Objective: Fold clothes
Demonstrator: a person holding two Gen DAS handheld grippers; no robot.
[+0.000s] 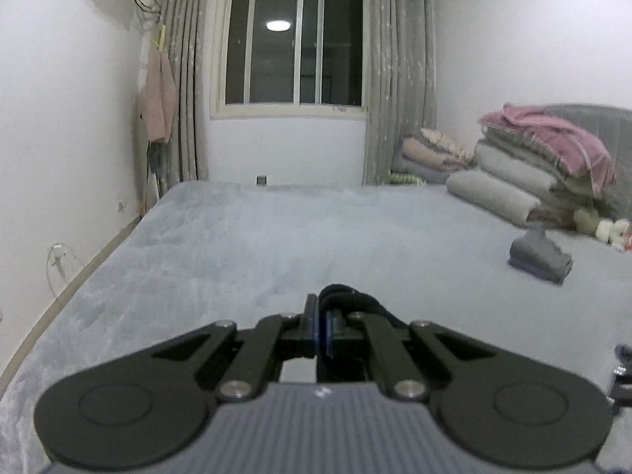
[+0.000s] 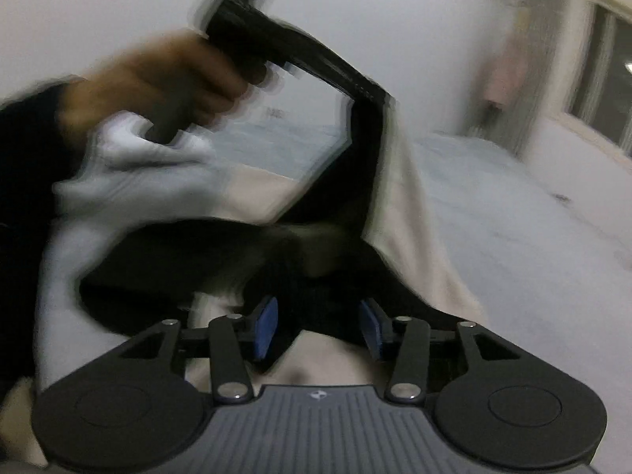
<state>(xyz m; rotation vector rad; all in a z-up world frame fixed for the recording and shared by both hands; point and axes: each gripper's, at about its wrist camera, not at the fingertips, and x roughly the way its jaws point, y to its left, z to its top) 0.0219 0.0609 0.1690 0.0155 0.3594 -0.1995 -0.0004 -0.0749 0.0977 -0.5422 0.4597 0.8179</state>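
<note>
**Black garment pinched on the left, loose between the pads on the right**

Left gripper (image 1: 320,326) is clamped tight on a bit of black garment (image 1: 347,296), held up above the grey bed (image 1: 237,245). In the right wrist view, the right gripper (image 2: 320,326) has its blue pads (image 2: 265,326) apart with the same black cloth sitting between them; can't tell if they touch it, it's all blurry. A hand (image 2: 166,83) holds the other tool's handle higher up. A folded grey piece (image 1: 539,256) sits near the bedding pile (image 1: 525,166).
</note>
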